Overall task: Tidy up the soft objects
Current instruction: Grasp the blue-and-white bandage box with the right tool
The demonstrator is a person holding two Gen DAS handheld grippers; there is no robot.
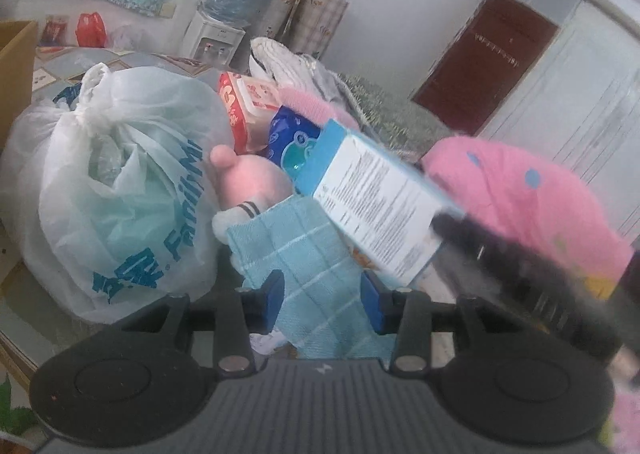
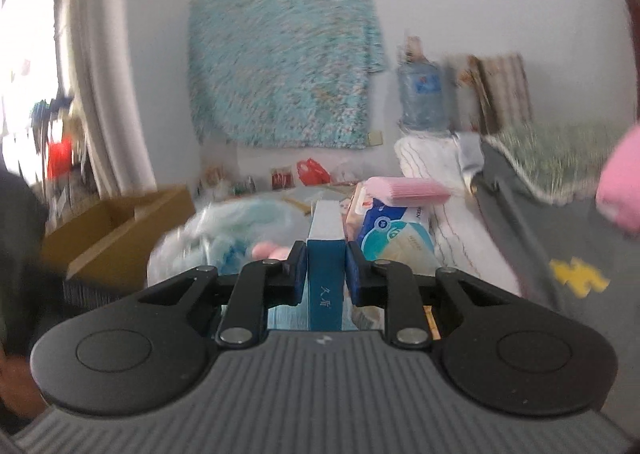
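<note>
Plastic bag (image 1: 116, 190) left of plush toy (image 1: 248, 182), towel (image 1: 304, 266) in front, box (image 1: 372, 206) to its right

I count one tied plastic bag (image 1: 120, 190), one blue checked towel (image 1: 304, 274), one blue-and-white box (image 2: 326, 250), two wipe packs (image 1: 252, 110) (image 1: 294, 140), one pink plush (image 1: 248, 178).

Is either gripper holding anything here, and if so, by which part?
The right gripper clamps a blue-and-white box by its two broad faces, near one end. The left gripper straddles a light blue checked towel; whether it grips cannot be told.
</note>
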